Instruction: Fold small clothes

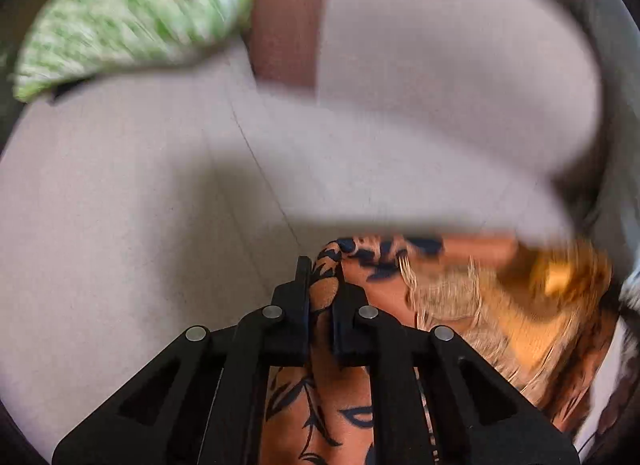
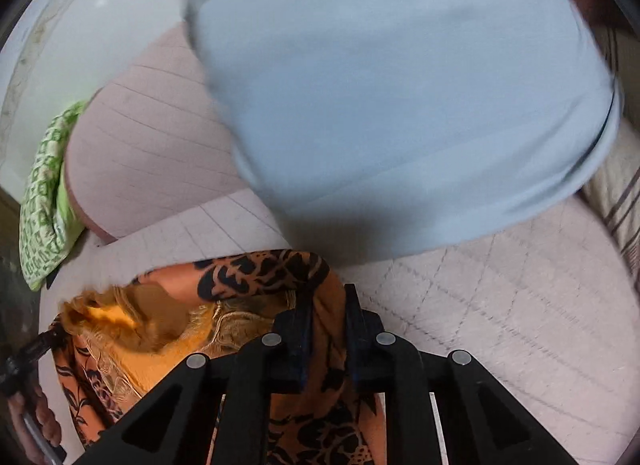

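Bed cover [image 2: 500,305]: pale pink quilted surface under everything.
Blue garment [image 2: 400,85]: light blue cloth lying spread on the cover beyond the grippers, blurred.
Orange garment [image 2: 256,273]: black leaf print with a fringed trim, bunched on the cover at the near edge, stretched between both grippers.
Green patterned cloth [image 1: 120,13]: lying at the cover's far left edge.
Left gripper [image 1: 322,289]: jaws nearly together, pinching an edge of the orange garment.
Right gripper [image 2: 328,305]: jaws narrow, a fold of the orange garment between them, pads pressing it.
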The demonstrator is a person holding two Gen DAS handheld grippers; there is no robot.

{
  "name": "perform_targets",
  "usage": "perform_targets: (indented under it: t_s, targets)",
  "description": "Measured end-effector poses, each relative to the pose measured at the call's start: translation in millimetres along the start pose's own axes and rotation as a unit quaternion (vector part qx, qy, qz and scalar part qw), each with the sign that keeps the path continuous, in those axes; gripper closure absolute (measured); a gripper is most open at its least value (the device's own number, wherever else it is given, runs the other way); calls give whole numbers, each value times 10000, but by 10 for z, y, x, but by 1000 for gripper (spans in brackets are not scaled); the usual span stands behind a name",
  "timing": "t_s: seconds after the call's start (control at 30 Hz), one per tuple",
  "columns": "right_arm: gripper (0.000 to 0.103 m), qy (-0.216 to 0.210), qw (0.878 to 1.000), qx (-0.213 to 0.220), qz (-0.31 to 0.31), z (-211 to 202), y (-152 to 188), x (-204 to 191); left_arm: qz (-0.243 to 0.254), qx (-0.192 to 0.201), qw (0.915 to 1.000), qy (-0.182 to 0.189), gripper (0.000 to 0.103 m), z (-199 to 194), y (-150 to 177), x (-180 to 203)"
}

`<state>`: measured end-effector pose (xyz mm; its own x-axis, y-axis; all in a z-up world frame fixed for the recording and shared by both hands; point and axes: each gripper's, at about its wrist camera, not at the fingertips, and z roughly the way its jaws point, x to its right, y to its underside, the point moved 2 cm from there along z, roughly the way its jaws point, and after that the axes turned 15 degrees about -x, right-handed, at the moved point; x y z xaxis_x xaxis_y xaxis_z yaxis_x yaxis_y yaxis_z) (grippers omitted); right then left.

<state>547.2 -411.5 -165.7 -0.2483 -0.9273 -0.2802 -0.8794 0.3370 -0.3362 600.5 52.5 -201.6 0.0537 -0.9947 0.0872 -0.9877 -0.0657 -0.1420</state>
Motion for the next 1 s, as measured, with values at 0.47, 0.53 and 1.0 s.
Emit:
perform_targets:
  t_s: [0.47,0.53,1.0]
  targets:
    - [62,-751,9938,682,-461,-974,1239,-211,559,1409,9883,-169,46,-929,1934,-155]
    - [62,-682,9940,702,-491,-1176,1662,-384,400,1321,9904,-68,46,-941,2288,-154]
    - [62,331,9912,923,-888,-2226,3770,-901,260,1281,9902,490,46,-1747,4359,-66]
